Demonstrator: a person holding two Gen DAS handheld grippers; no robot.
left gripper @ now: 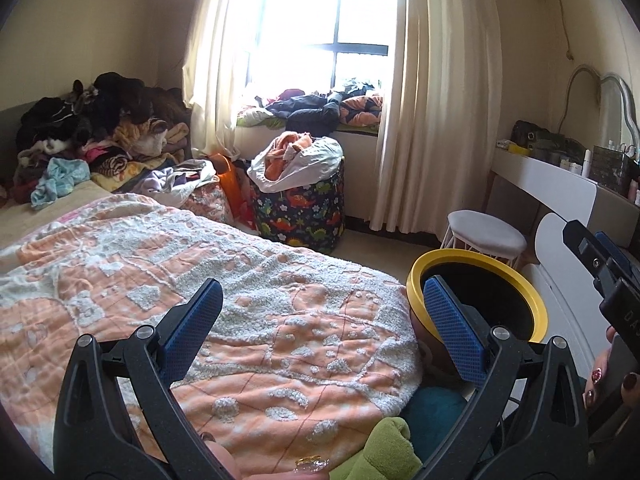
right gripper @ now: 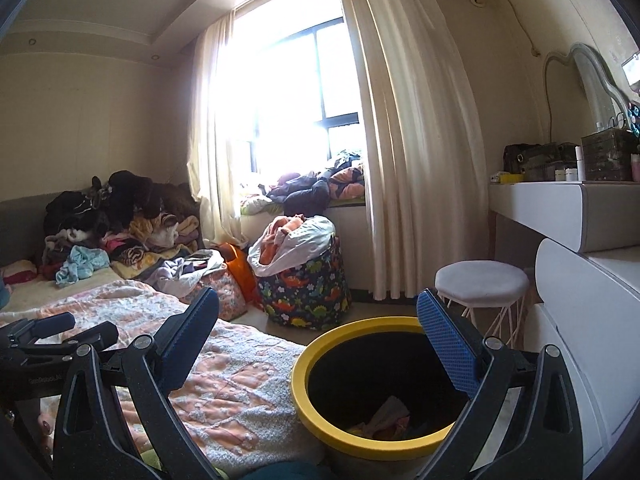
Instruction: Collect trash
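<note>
Trash (right gripper: 386, 416) dim, indistinct inside bin (right gripper: 320, 426).

Both grippers are built alike: the left gripper (left gripper: 322, 332) and the right gripper (right gripper: 318, 344) each have matte black, faintly speckled plastic arms shaped as open triangular frames, joined by round silver screws. Each finger ends in a flat blue pad (left gripper: 454, 330) with a fine diamond-grid texture. White lettering is printed on the black body of the left tool (right gripper: 44, 380), too small to read fully. The person's fingernails (left gripper: 598, 376) are painted dark red, some with glittery decoration, and one nail (left gripper: 310, 462) carries gold ornament
</note>
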